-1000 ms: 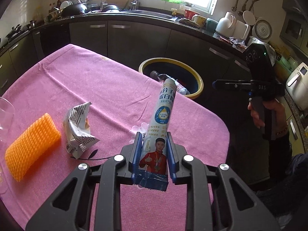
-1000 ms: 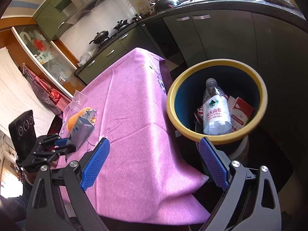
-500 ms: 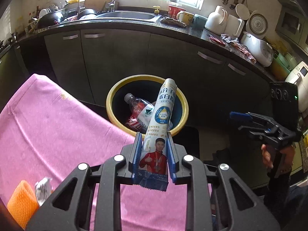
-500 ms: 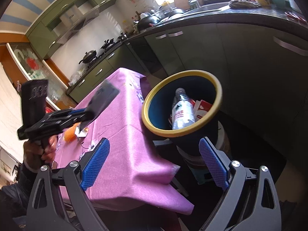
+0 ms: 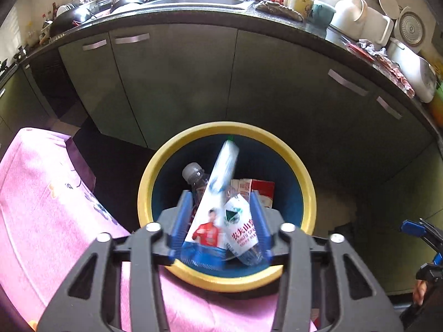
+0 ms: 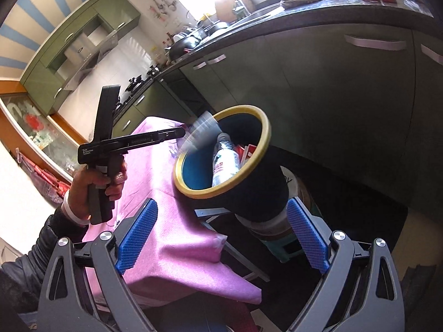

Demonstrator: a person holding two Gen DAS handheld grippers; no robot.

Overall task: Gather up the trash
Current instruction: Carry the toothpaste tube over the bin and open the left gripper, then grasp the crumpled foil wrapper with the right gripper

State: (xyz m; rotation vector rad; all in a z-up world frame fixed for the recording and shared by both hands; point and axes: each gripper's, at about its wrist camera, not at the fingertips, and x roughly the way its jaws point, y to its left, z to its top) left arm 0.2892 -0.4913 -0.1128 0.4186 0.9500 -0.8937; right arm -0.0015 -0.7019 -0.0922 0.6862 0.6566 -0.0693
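Note:
My left gripper [image 5: 221,221] hangs over the yellow-rimmed bin [image 5: 293,160] and its jaws stand open. The tall white snack tube [image 5: 218,191] with a man in red is blurred between the jaws, loose and tilted toward the bin. In the right wrist view the tube [image 6: 200,132] is a blur at the bin's rim [image 6: 265,138], just off the left gripper's tip [image 6: 177,134]. A water bottle [image 5: 241,229] and a red carton [image 5: 260,191] lie in the bin. My right gripper [image 6: 221,238] is open and empty, low beside the table.
The pink tablecloth [image 5: 49,207] covers the table left of the bin, its corner hanging down [image 6: 193,262]. Dark cabinets [image 5: 177,83] and a cluttered counter [image 5: 277,8] stand behind. The bin rests on a stool [image 6: 271,229].
My left gripper moved forward over the bin and opened; the snack tube slipped loose and is dropping. My right gripper drew back and lower, still open.

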